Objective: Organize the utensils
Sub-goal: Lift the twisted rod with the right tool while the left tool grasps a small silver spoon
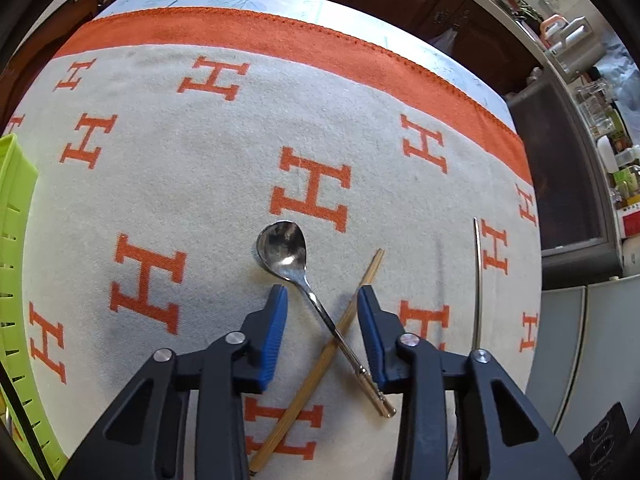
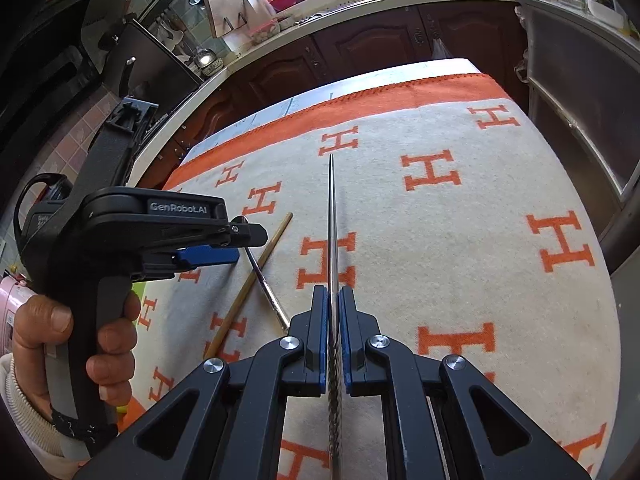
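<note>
My left claw [image 1: 322, 294] hangs wide over the spoon [image 1: 285, 249], whose handle crosses 1 bamboo chopstick [image 1: 320, 364] on the blanket-covered surface [image 1: 200, 168]. My right claw [image 2: 332, 294] pinches a metal chopstick [image 2: 331, 216]. Only the left view shows the green basket [image 1: 14, 240].

Black left tool [image 2: 224, 250] with blue pads, silver screws, GenRobot.AI lettering, bare-skinned hand [image 2: 76, 344], cream cuff

Both wrist cameras look forward and down, close over the blanket [image 1: 200, 184], sharing the crossed spoon [image 1: 282, 246] and perhaps bamboo chopstick [image 2: 256, 272].
</note>
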`<state>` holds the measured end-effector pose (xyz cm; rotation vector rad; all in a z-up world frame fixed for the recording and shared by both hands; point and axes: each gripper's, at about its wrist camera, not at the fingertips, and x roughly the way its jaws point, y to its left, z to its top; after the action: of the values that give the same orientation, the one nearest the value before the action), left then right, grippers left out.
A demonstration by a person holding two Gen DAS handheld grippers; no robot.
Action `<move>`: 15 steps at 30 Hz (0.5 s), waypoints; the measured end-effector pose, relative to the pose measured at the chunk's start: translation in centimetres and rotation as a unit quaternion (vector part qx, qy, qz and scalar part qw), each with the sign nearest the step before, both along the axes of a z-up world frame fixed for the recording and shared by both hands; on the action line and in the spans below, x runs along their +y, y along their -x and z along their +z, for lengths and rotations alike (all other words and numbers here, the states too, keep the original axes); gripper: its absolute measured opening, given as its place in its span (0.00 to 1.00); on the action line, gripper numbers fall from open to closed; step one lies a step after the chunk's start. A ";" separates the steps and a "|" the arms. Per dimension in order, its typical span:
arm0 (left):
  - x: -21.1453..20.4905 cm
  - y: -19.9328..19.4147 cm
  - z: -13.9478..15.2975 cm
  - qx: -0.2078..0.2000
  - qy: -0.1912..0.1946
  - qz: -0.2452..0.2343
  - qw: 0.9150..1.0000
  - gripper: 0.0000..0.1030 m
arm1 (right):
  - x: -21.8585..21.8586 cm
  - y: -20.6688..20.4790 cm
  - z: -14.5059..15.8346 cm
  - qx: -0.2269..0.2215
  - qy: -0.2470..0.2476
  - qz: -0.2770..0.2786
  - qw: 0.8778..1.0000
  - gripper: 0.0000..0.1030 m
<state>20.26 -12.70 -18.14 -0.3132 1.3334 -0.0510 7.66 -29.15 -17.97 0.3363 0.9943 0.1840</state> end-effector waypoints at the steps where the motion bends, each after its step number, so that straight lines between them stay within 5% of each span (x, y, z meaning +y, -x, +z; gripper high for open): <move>1: -0.1 0.0 0.0 -0.002 -0.010 0.005 1.000 0.24 | -0.1 0.1 0.0 0.001 -0.002 -0.001 1.000 0.05; 5: -0.4 0.1 0.0 -0.016 -0.036 -0.008 0.999 0.13 | -0.7 0.5 -0.3 0.006 -0.009 -0.008 1.000 0.05; 9: -1.5 -0.1 0.0 -0.028 -0.075 -0.083 0.993 0.10 | -1.1 0.9 -0.4 0.006 -0.013 -0.014 1.000 0.05; 15: -2.8 0.2 0.1 -0.036 -0.126 -0.132 0.983 0.12 | -1.1 1.3 -0.5 0.008 -0.017 -0.016 1.000 0.05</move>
<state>20.09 -15.51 -18.01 0.0812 1.2866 -0.1136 6.40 -30.29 -18.46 0.3860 1.0024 0.1701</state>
